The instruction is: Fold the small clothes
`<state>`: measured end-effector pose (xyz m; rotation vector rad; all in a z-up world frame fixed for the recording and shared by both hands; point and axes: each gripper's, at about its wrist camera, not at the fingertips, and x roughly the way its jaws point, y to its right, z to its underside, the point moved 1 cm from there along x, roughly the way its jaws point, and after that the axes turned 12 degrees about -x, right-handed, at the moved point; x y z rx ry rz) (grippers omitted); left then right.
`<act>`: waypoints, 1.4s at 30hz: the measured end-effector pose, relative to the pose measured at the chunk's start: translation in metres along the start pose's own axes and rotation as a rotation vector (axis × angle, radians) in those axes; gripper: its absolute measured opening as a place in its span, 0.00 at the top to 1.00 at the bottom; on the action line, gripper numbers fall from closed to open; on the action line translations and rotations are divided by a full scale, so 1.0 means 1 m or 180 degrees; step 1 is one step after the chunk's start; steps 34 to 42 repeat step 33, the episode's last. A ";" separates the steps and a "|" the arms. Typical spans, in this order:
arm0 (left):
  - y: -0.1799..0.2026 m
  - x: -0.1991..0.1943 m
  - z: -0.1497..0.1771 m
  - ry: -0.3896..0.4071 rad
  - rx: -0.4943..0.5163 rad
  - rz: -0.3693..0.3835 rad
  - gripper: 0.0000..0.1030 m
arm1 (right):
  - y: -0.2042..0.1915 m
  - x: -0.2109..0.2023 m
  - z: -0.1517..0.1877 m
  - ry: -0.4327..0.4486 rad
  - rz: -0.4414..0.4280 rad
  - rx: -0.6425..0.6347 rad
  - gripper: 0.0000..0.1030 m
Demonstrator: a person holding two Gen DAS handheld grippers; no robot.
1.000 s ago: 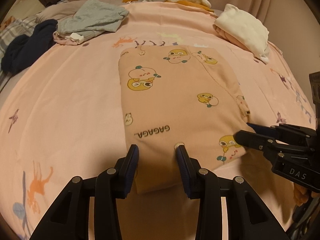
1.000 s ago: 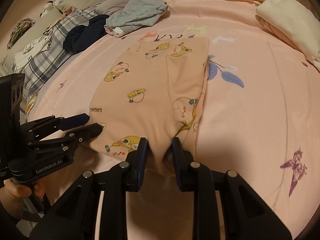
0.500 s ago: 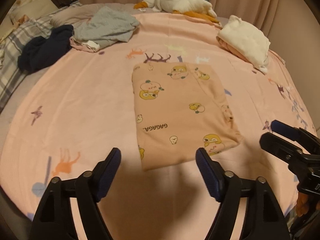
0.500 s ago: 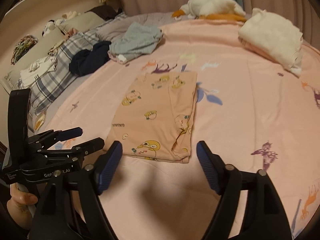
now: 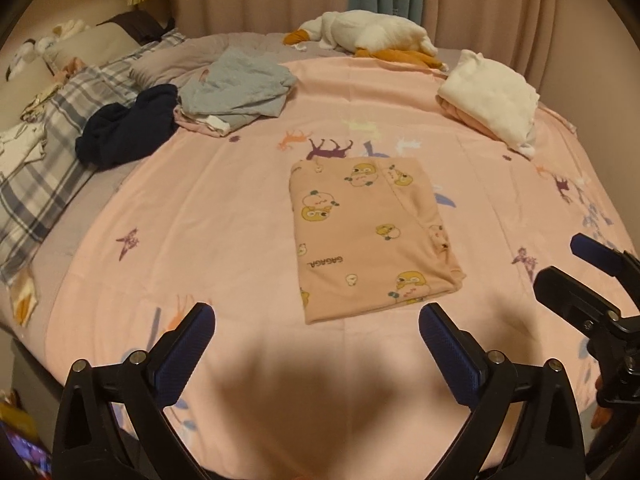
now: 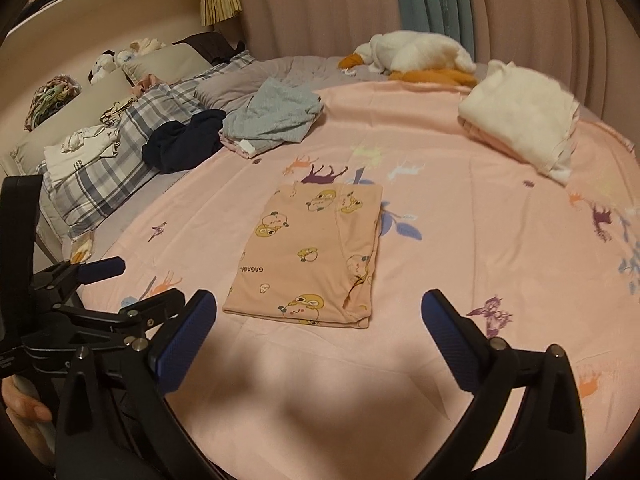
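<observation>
Peach garment (image 5: 370,236) with yellow cartoon print and "GAGAGA" lettering, folded into a flat rectangle, lying on the pink sheet (image 5: 224,216), ahead of both grippers, untouched

Both the left gripper (image 5: 316,330) and right gripper (image 6: 319,314) are black, silver-screwed, with blue-padded jaws.

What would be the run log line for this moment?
left gripper: opening, empty | right gripper: opening, empty | pink printed garment: folded, flat on bed
</observation>
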<state>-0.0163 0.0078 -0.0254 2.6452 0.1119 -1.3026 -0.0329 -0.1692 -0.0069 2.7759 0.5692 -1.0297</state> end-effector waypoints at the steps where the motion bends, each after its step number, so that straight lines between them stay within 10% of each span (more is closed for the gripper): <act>1: 0.000 -0.003 0.001 0.0002 -0.0010 0.0006 0.02 | -0.001 -0.003 -0.001 0.0010 0.0012 -0.0004 0.00; 42: -0.004 -0.015 0.004 0.0008 -0.0114 0.0008 0.02 | -0.011 -0.007 0.002 -0.0139 0.0119 0.0078 0.00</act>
